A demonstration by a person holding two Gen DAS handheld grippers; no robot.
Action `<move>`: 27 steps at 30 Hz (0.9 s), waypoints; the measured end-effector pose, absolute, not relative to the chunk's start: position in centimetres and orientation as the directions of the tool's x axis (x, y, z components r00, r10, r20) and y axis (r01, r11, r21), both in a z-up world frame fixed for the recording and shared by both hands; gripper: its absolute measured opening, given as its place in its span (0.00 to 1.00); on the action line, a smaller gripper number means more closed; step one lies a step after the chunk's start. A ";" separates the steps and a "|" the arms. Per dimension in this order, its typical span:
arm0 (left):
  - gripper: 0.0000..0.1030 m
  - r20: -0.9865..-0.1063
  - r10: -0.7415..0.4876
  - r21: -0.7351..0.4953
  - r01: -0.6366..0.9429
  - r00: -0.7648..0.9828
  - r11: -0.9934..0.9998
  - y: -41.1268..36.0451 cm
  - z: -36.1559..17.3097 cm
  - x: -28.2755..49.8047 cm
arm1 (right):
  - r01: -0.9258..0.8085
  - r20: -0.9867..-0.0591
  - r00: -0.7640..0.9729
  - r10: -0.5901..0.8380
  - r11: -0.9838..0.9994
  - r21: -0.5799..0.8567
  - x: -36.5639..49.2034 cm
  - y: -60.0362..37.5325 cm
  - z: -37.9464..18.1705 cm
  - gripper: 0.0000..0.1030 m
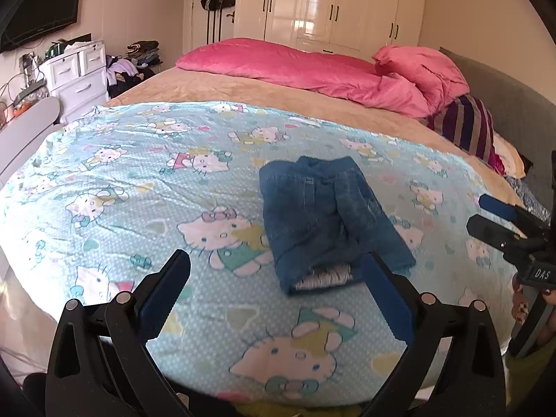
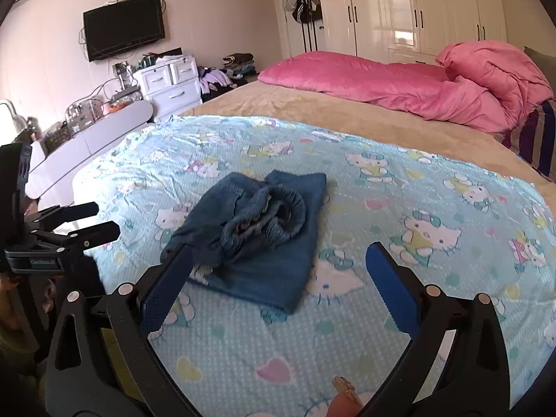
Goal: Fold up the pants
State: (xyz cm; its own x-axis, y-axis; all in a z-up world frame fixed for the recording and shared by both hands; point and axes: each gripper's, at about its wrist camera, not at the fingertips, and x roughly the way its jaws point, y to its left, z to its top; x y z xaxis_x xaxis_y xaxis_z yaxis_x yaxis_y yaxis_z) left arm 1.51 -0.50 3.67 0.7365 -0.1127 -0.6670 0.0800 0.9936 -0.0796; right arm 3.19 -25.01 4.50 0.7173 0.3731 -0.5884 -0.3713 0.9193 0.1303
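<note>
The blue denim pants (image 1: pixel 323 215) lie folded into a small bundle on the light blue Hello Kitty sheet (image 1: pixel 146 180). In the right wrist view the pants (image 2: pixel 257 243) show their elastic waistband bunched on top. My left gripper (image 1: pixel 278 264) is open and empty, just in front of the bundle's near end. My right gripper (image 2: pixel 278 257) is open and empty, its left finger at the bundle's near left corner. The right gripper (image 1: pixel 486 212) shows at the right edge of the left wrist view, and the left gripper (image 2: pixel 104 219) at the left edge of the right wrist view.
A pink duvet (image 1: pixel 312 69) and a striped pillow (image 1: pixel 469 128) lie at the far side of the bed. White drawers (image 2: pixel 170 80), a wall TV (image 2: pixel 123 27) and a white wardrobe (image 2: pixel 417 10) stand beyond. The bed's near edge is just below the grippers.
</note>
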 end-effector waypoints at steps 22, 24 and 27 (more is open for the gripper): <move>0.96 -0.754 -0.115 -0.110 0.048 0.647 0.993 -0.9 -0.7 -1.0 | -0.333 -0.698 0.635 0.330 0.933 0.138 0.3 -23.3 0.1 0.91; 0.96 -0.754 -0.112 -0.106 0.047 0.647 0.993 -0.9 -0.7 -1.0 | -0.335 -0.697 0.635 0.333 0.932 0.140 0.3 -23.4 0.1 0.91; 0.96 -0.755 -0.104 -0.100 0.044 0.647 0.994 -1.0 -0.7 -1.1 | -0.330 -0.697 0.635 0.332 0.933 0.144 0.3 -23.5 0.1 0.91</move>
